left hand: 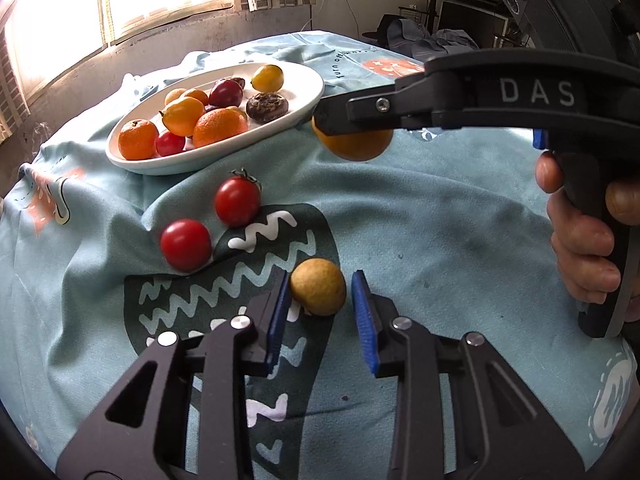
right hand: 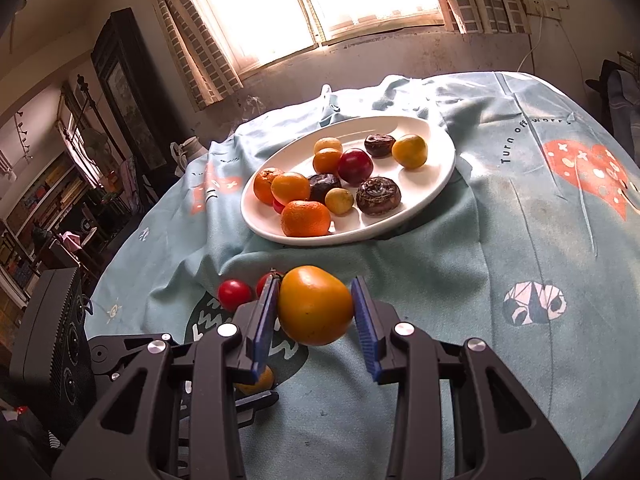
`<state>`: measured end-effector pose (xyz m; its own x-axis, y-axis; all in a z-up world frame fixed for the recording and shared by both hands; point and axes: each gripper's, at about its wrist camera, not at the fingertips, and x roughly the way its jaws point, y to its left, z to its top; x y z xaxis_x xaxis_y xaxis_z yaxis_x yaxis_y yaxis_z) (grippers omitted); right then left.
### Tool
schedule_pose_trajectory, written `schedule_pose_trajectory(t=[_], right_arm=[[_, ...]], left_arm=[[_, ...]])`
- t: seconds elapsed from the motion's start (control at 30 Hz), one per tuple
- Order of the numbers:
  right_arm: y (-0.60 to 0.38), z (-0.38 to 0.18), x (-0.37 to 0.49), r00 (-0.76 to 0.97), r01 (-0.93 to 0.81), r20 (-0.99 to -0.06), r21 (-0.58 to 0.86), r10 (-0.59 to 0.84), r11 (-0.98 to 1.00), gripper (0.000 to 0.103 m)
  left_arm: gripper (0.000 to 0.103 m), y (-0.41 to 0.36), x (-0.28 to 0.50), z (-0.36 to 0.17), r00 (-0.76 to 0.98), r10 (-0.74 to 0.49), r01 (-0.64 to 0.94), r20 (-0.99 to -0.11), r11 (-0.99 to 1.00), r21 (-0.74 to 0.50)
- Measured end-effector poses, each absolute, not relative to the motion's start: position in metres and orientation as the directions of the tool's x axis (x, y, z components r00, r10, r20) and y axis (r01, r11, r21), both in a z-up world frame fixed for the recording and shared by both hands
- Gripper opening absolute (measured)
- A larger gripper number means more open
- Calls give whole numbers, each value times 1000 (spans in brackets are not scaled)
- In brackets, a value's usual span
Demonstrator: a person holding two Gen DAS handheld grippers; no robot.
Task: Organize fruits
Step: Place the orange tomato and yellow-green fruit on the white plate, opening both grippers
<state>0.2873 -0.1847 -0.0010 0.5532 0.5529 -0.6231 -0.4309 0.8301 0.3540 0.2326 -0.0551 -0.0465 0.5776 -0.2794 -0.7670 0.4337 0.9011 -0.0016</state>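
1. Two grippers: right gripper (right hand: 314,322) jaws clamp the orange fruit (right hand: 315,304) above the tabletop.
2. Left gripper (left hand: 320,312) jaws stand wide around the tan fruit (left hand: 318,286); light, round, likely soft, so grip its middle gently.

Tan fruit (left hand: 318,286) between parted left tongs (left hand: 320,316)
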Motion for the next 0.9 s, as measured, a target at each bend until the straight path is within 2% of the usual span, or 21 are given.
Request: schedule_pose_trajectory(t=[0.07,0.53,0.63,0.9], right_arm=[[-185,-1,288,553,-429,-624,355,553,830,38],[-177,-8,291,520,-456,-643,348,562,819,38],[-175,-5,292,527,-474,-624,347,577,809,38],[-174,8,325,619,-437,-561,335,550,835,38]], left_arm=[[29,-54,233,-47,578,-277,429,-767,903,-4],[28,-32,237,-22,622,-311,391,-719,918,-59],[28,-21,249,-8,665,-281,350,-692,936,-43],[28,7,312,25,749,-215,200,-627,975,-95]])
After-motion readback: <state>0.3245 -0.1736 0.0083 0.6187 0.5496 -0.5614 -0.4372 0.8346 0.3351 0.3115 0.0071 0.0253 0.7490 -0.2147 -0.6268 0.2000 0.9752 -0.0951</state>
